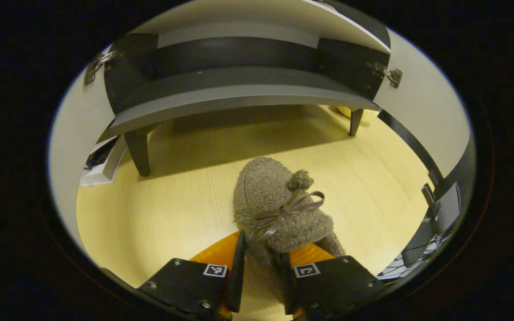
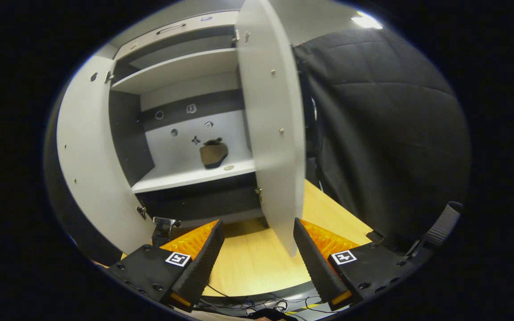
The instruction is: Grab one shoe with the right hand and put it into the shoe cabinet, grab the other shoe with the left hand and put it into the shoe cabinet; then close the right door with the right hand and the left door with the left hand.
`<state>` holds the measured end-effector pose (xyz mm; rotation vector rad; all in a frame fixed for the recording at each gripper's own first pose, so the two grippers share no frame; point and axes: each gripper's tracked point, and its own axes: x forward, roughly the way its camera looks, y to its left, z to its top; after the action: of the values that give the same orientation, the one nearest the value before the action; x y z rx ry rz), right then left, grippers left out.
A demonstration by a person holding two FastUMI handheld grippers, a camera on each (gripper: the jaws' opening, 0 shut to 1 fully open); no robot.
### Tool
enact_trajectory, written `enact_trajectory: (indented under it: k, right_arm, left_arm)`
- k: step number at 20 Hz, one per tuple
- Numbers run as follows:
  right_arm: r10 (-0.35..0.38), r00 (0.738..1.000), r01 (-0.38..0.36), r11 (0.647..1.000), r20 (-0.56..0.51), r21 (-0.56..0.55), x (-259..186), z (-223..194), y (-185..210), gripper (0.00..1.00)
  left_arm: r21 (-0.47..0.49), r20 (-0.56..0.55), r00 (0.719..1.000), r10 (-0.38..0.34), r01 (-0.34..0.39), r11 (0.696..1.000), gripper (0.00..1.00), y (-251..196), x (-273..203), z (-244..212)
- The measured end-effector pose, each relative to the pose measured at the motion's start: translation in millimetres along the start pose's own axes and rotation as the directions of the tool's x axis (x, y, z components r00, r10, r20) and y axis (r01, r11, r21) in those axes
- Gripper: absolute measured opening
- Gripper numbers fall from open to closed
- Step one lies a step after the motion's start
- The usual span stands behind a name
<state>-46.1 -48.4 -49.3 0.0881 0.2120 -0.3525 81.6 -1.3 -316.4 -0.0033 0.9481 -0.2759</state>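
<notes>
Right now I have the left gripper (image 1: 260,267) closed narrow on the heel end of the fuzzy brown slipper (image 1: 279,209), both fingers pressing its sides, with the toe pointing ahead toward the shoe cabinet (image 1: 239,89). The slipper's ribbon bow (image 1: 290,209) sits on top, just ahead of my fingertips. Whether the sole rests on the wooden floor (image 1: 185,187) or hangs just above it, I cannot tell. In the right gripper view, the right gripper (image 2: 259,254) stands wide and holds nothing, aimed at the lower edge of the open right door (image 2: 272,133). On the lower shelf (image 2: 185,176), toward its back right corner, the other slipper (image 2: 213,154) is already stowed, so I judge the task about halfway: this second shoe goes in, then the doors. My worries from here: the grip is on soft plush at one end only, so the toe could droop and catch the front edge of the shelf as I lift it in, or the slipper could twist out of the fingers. The open left door (image 2: 83,169) flanks the entry, and a careless swing could bump it. I'd also keep the right gripper off its door, since nudging it early would narrow the opening.
</notes>
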Motion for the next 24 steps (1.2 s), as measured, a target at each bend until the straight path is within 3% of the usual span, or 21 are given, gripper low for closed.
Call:
enact_trajectory:
  k: [1, 3, 4, 7, 8, 11, 16, 23, 24]
  right_arm:
    - [-0.047, 0.999, 0.047, 0.999, 0.022, 0.011, -3.7, 6.1, -15.6, 0.98]
    - [-0.128, 0.991, 0.126, 0.991, 0.047, 0.036, -17.3, 15.3, -46.3, 0.98]
    - [-0.164, 0.985, 0.162, 0.986, 0.055, 0.046, -19.5, 19.9, -59.8, 0.98]
    - [-0.242, 0.967, 0.237, 0.969, 0.076, 0.073, -19.0, 34.3, -96.4, 0.98]
    - [-0.258, 0.962, 0.251, 0.964, 0.088, 0.082, -20.2, 40.6, -108.1, 0.98]
    - [-0.287, 0.949, 0.274, 0.956, 0.131, 0.109, -16.4, 61.0, -134.6, 0.98]
    - [-0.206, 0.961, 0.181, 0.973, 0.183, 0.144, 1.2, 88.9, -156.0, 0.98]
    - [-0.115, 0.981, 0.109, 0.993, 0.153, 0.044, 41.7, 115.9, -188.4, 0.98]
    - [-0.105, 0.984, 0.104, 0.995, 0.145, 0.015, 47.0, 117.1, -192.9, 0.92]
  left_arm:
    - [-0.028, -0.015, 1.000, 0.000, 0.000, 1.000, 0.25, 0.7, 2.7, 0.8]
    - [-0.059, -0.031, 0.999, 0.012, -0.014, 0.998, 0.17, 3.7, 3.0, 2.0]
    - [-0.053, -0.039, 0.999, 0.006, -0.008, 0.999, 0.08, 2.2, 5.1, 2.7]
    - [-0.027, -0.046, 0.998, 0.030, -0.032, 0.999, 0.08, 6.1, 2.3, 3.8]
    - [-0.028, -0.051, 0.998, 0.037, -0.039, 0.999, 0.02, 5.2, -2.3, 5.4]
    - [-0.013, -0.055, 0.996, 0.064, -0.065, 0.998, 0.02, 9.5, -3.8, 6.7]
    - [-0.051, -0.008, 0.997, 0.080, -0.080, 0.995, 0.02, 12.4, -4.3, 13.9]
    - [-0.113, 0.084, 0.984, 0.155, -0.145, 0.983, 0.02, 11.4, -8.3, 17.0]
    - [-0.129, 0.104, 0.982, 0.161, -0.147, 0.981, 0.02, 12.5, -9.3, 21.6]
